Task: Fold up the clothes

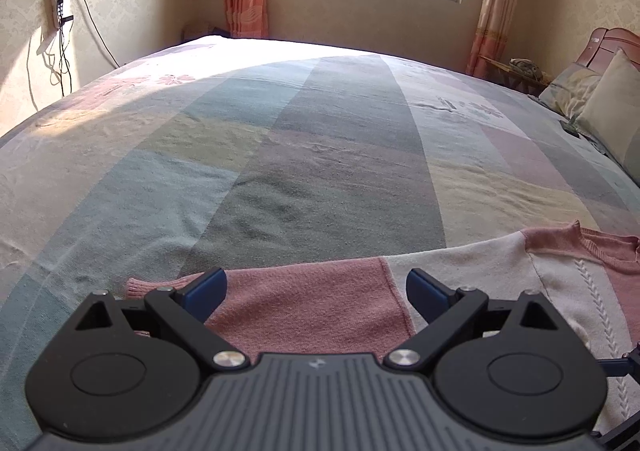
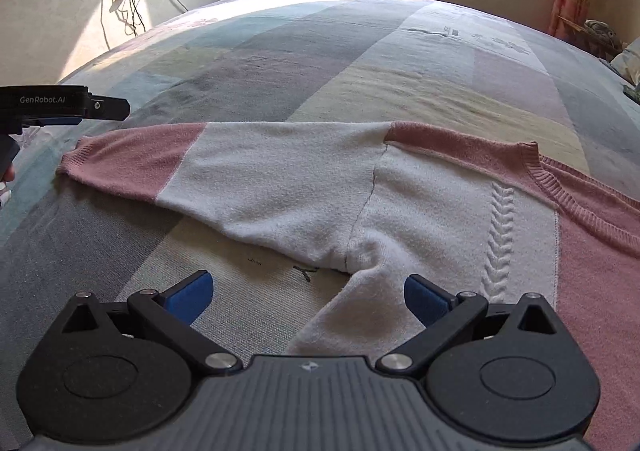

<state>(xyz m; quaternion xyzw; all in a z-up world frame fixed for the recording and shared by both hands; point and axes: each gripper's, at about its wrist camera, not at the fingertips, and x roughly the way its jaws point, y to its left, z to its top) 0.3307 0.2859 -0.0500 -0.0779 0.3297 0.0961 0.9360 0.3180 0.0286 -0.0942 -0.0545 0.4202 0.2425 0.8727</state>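
The bed (image 2: 360, 63) filled both views, covered by a patchwork sheet in muted green, grey, yellow and lilac blocks. A pink-and-white knit sweater (image 2: 420, 203) lay flat on its near part, one sleeve (image 2: 168, 167) stretched out to the left with a pink cuff end, the ribbed neckline (image 2: 560, 179) toward the right and a cable-stitch column running down the white front panel. A few small dark marks sat on the sheet just below the sleeve, too small to read.

The left hand-held gripper (image 1: 316, 293) hovered low over the pink end of the sleeve, its blue-padded jaws spread wide with nothing between them. In the right wrist view its black body appeared at the left edge carrying the white lettering "GenRobot.AI".

The right hand-held gripper (image 2: 308, 297) pointed forward over the sweater's underarm, where the white side edge met the sheet; its jaws also stood wide apart and held nothing.
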